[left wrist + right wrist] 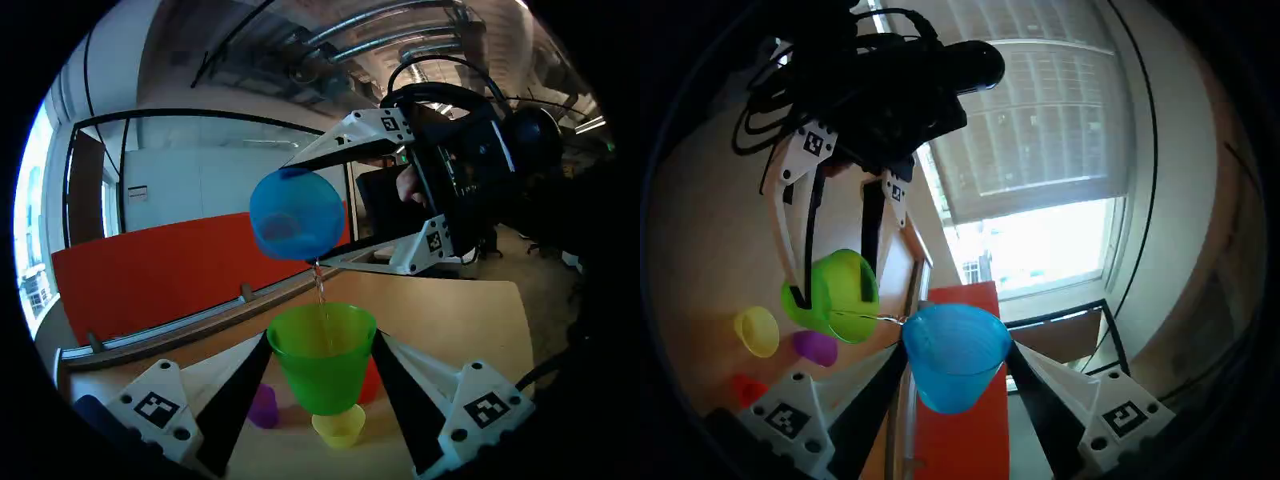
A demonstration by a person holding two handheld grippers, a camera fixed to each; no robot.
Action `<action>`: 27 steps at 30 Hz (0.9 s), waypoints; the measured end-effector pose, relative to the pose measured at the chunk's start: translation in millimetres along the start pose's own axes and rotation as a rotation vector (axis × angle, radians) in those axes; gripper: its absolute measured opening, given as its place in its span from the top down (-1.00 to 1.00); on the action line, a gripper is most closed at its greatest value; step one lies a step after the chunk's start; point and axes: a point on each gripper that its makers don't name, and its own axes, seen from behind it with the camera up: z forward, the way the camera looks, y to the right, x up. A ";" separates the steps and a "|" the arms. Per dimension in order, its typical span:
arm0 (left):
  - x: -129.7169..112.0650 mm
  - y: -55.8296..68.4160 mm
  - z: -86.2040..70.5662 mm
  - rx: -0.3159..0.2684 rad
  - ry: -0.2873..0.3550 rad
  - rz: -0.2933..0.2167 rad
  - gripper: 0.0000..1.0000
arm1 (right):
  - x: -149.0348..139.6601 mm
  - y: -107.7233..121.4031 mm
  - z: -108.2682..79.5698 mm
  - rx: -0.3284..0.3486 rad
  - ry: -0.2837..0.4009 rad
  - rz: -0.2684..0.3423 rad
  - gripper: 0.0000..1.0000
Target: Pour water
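My left gripper [322, 364] is shut on a green cup [322, 356], held upright above the table. Above it, the right gripper [328, 204] holds a blue cup [296, 214] tipped over, and a thin stream of water [320, 288] falls from its rim into the green cup. In the right gripper view, my right gripper [956, 364] is shut on the blue cup [954, 356], and the water [872, 318] runs toward the green cup [836, 296], which the left gripper [840, 296] grips.
On the wooden table [456, 312] stand a small yellow cup [338, 426], a purple cup [262, 406] and a red cup [370, 384] below the green one. An orange partition [160, 272] runs along the table's far edge. A window [1040, 184] is bright behind.
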 end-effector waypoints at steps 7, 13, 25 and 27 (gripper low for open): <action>0.1 0.1 0.1 0.000 0.001 0.000 -0.75 | 0.4 1.1 0.7 -0.003 0.001 -0.006 -0.83; -0.1 0.6 0.1 0.000 0.001 -0.001 -0.76 | 0.7 1.5 1.3 -0.004 0.001 -0.010 -0.83; -0.2 0.2 1.4 0.000 0.003 -0.002 -0.76 | -0.1 3.2 1.0 -0.008 0.001 -0.023 -0.83; -0.4 0.5 1.4 -0.001 0.003 -0.002 -0.75 | 0.1 3.3 1.1 -0.008 0.001 -0.024 -0.83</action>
